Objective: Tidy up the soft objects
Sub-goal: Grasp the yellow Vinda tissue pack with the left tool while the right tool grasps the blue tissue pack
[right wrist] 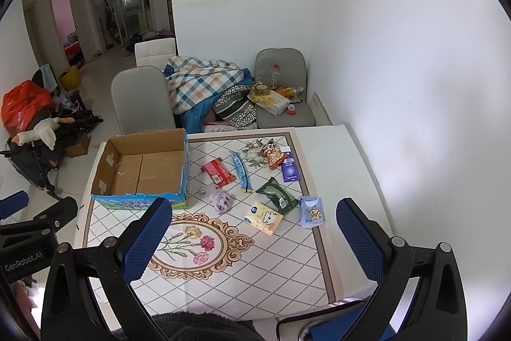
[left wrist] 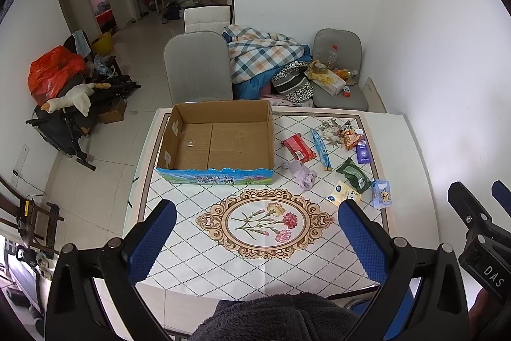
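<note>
Nothing has been packed yet, so the step in hand is judged to be the first pick.

On the left of the table [left wrist: 166,286] stands the box [left wrist: 217,176], open-topped and bare inside — the likely home for the soft items. The left gripper [left wrist: 255,245] hovers over the near edge above the floral medallion, its blue pads spread wide with nothing between them.

Just right of the box lies the crumpled lilac cloth [left wrist: 303,174], the softest thing in reach and the nearest to the box wall; it seems the sensible first target. Beyond it lie a red packet [left wrist: 297,147] and a blue tube [left wrist: 321,149], and further right a green pouch [left wrist: 354,174], a yellow tissue pack [right wrist: 263,217] and a blue tissue pack [right wrist: 311,211], each apart from its neighbours.

The right gripper [right wrist: 252,245] hangs over the table's near right part, jaws likewise wide apart and empty.

To do the pick well, the gripper should come down straight over the cloth's bulkiest fold and close on the bunched middle — a pinch at a loose edge would probably let it trail or slip. Lifting clear of the box's near wall before moving across should keep the cardboard from shifting.
</note>
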`<state>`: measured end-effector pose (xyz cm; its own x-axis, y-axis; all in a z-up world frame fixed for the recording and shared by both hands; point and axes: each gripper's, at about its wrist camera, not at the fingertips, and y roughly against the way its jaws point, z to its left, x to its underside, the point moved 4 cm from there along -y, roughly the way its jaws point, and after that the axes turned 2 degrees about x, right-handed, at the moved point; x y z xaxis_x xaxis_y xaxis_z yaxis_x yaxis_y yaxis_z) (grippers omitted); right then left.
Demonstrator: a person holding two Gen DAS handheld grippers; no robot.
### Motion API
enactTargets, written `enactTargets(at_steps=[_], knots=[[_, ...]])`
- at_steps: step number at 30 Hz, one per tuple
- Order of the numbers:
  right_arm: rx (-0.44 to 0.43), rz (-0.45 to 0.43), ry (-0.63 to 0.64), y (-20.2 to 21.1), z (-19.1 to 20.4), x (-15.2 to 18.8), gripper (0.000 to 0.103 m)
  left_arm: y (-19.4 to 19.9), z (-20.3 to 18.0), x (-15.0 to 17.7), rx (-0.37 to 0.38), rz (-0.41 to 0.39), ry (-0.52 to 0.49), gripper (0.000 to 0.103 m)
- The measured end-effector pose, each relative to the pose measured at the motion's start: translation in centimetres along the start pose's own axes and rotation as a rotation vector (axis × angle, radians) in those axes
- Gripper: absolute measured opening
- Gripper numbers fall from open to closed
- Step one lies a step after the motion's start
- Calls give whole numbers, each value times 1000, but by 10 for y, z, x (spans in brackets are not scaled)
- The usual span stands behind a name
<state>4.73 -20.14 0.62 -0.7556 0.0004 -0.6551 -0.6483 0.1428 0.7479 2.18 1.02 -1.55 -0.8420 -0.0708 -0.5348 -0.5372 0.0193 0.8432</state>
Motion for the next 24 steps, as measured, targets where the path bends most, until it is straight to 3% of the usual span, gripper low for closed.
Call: enactTargets(at_steps=[7,13,16,21,24], knots=[[-7,14,-18,-9,-5,-1,103,-7,-8,-3,19,10,-6,103],[35,121,-59,-73,-37,6,103,-69,-32,-18,76,100,-1,103],[78,201,-91,-125,-72,14,103,-124,-53,-20,104,196,-8,103],[138,363,-112,-224,-128,43,103,-238,-103,-1,229,452,37,103],[132,449,-147,-283,-154,63,103,-312,-139,18,281,621,110,101]])
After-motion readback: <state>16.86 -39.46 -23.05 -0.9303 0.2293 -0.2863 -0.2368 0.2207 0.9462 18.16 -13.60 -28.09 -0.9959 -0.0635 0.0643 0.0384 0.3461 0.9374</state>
